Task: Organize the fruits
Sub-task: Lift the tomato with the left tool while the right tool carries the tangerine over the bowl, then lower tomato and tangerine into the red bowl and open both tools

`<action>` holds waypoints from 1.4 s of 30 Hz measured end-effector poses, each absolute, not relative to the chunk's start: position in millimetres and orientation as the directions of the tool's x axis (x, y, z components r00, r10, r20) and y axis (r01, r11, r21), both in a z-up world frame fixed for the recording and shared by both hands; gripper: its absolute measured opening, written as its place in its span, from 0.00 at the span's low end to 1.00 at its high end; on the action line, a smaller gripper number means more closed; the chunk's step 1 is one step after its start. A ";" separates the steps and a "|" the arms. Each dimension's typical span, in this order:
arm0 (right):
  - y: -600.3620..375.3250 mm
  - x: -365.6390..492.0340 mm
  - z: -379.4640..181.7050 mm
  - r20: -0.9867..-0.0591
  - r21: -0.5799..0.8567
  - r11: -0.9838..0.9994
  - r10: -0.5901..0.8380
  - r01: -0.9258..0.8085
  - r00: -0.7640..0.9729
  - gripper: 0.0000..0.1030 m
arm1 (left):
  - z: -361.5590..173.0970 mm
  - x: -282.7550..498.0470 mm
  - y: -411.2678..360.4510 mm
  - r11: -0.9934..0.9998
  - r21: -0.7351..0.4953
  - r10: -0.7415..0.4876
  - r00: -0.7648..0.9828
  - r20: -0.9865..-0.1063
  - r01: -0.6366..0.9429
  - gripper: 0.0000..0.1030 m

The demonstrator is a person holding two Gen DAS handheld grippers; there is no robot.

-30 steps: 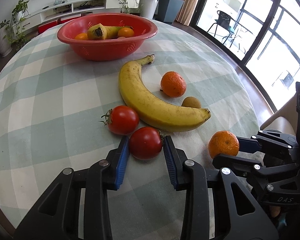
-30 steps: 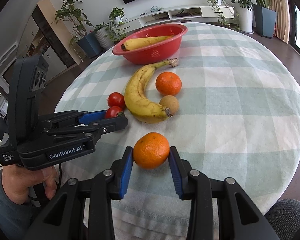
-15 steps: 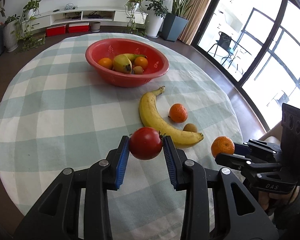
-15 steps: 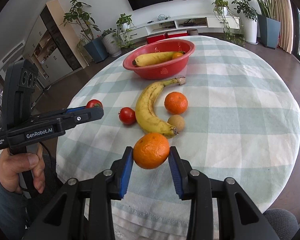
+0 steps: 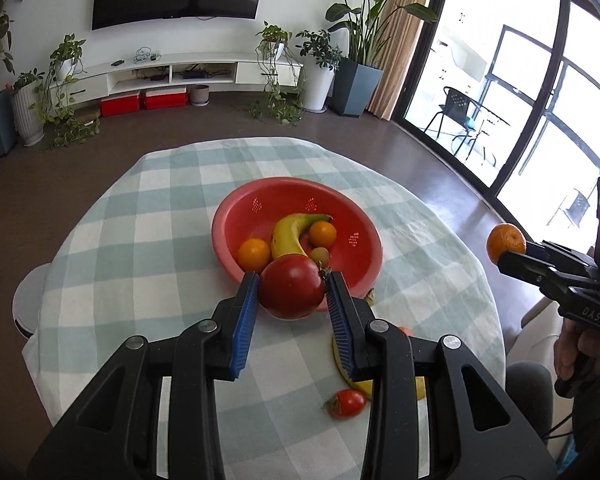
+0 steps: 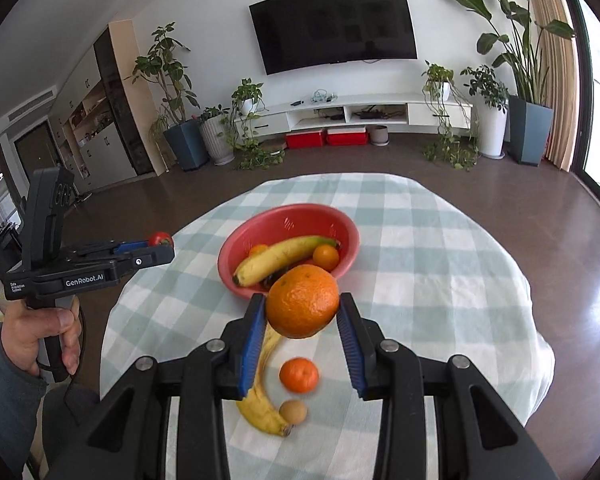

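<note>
Both fruits have left the table since a second ago, when each sat on the cloth between its pads. The left hand-held gripper (image 5: pixel 292 294) now pinches a tomato (image 5: pixel 291 286) and carries it in the air before the near rim of the red bowl (image 5: pixel 356 216). The right hand-held gripper (image 6: pixel 302 318) pinches an orange (image 6: pixel 302 301), likewise raised and facing the bowl. Judgement: both picks are done and the carry to the bowl is under way; release over the bowl remains. The bowl stands near the middle of the table (image 5: pixel 148 240) and holds a banana (image 5: pixel 286 236), two oranges, one at the banana's left (image 5: pixel 253 253) and one at its right (image 5: pixel 323 233), and a small brown fruit (image 5: pixel 320 255); something dark or red beneath them cannot be identified. Still on the cloth toward the near edge: a second banana (image 6: pixel 262 396), a small orange (image 6: pixel 299 375), a brown fruit (image 6: pixel 294 412) touching the banana's end, and a second tomato (image 5: pixel 346 402).
</note>
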State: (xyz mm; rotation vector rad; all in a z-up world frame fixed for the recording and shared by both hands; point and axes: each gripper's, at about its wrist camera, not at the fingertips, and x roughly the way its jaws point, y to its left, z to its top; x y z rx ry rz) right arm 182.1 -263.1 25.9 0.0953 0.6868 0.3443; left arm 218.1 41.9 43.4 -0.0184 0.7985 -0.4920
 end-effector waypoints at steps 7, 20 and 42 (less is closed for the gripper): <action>-236.4 251.5 16.6 -0.639 0.167 0.931 0.352 -0.324 0.684 0.38 | 34.9 278.0 15.7 0.887 -0.148 -0.402 0.575 -0.713 0.437 0.31; -203.5 318.5 -44.2 -0.748 0.126 0.930 0.317 -0.344 0.583 0.38 | -24.5 340.4 -14.4 0.883 -0.119 -0.371 0.519 -0.771 0.454 0.32; -197.0 332.8 -80.6 -0.797 0.092 0.940 0.267 -0.328 0.542 0.38 | -47.4 350.9 -15.6 0.893 -0.134 -0.360 0.507 -0.783 0.429 0.39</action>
